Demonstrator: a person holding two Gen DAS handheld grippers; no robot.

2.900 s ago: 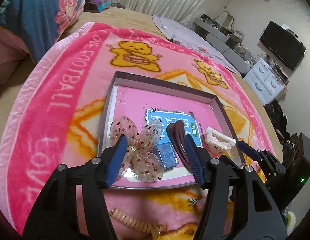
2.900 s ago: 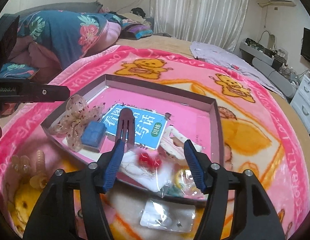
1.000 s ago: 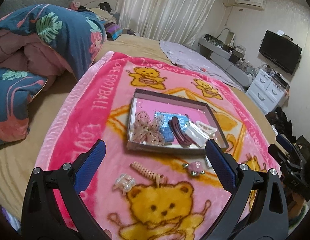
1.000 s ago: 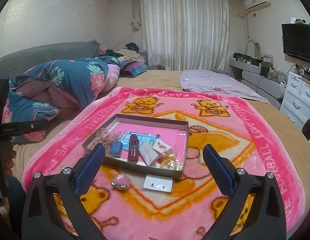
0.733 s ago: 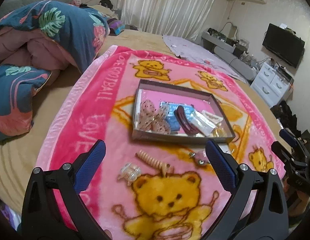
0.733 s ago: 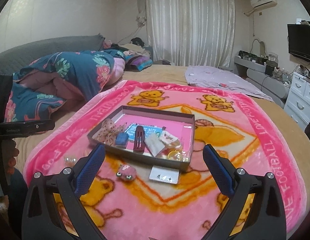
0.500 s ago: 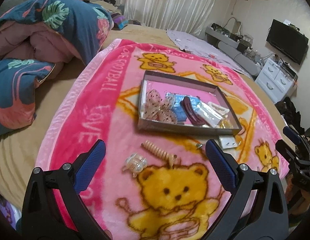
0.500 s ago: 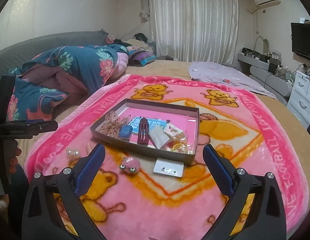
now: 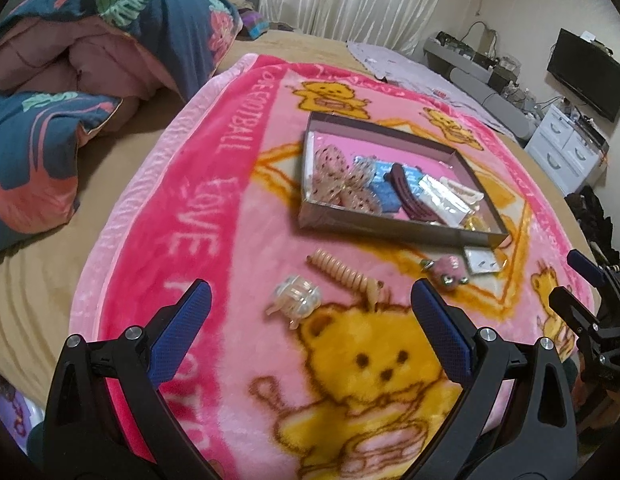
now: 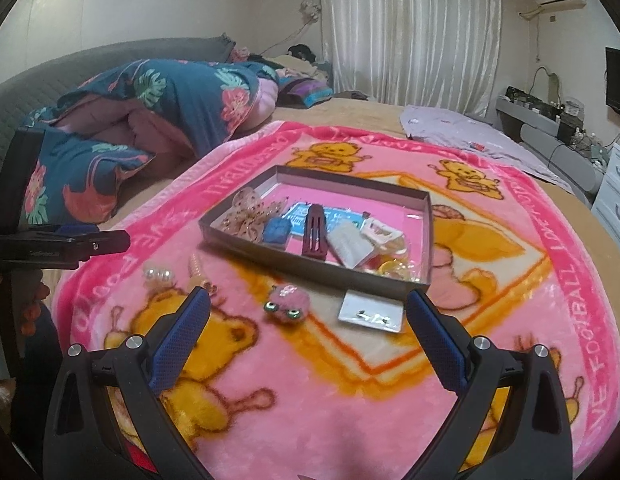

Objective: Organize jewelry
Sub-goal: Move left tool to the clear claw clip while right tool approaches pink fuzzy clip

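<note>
A shallow grey tray point(image 9: 374, 226) point(image 10: 266, 254) on the pink bear blanket holds a spotted bow point(image 9: 338, 182), a maroon hair clip point(image 9: 410, 194) point(image 10: 316, 230), a blue piece and small packets. In front of it on the blanket lie a clear claw clip point(image 9: 296, 298) point(image 10: 158, 274), a peach spiral hair tie point(image 9: 342, 274), a pink fuzzy frog clip point(image 9: 450, 270) point(image 10: 288, 302) and an earring packet point(image 9: 484, 262) point(image 10: 370, 312). My left gripper point(image 9: 308, 318) is open and empty above the claw clip and hair tie. My right gripper point(image 10: 306, 322) is open and empty above the frog clip.
A folded blue floral quilt point(image 9: 90, 60) point(image 10: 150, 104) lies at the left of the bed. A lilac cloth point(image 10: 470, 136) lies at the far right. A white drawer unit point(image 9: 566, 148) and a TV point(image 9: 586, 72) stand beyond the bed.
Both grippers have opened wide and pulled back from the tray, then come down closer to the loose pieces on the blanket. The pieces in the tray stay there.
</note>
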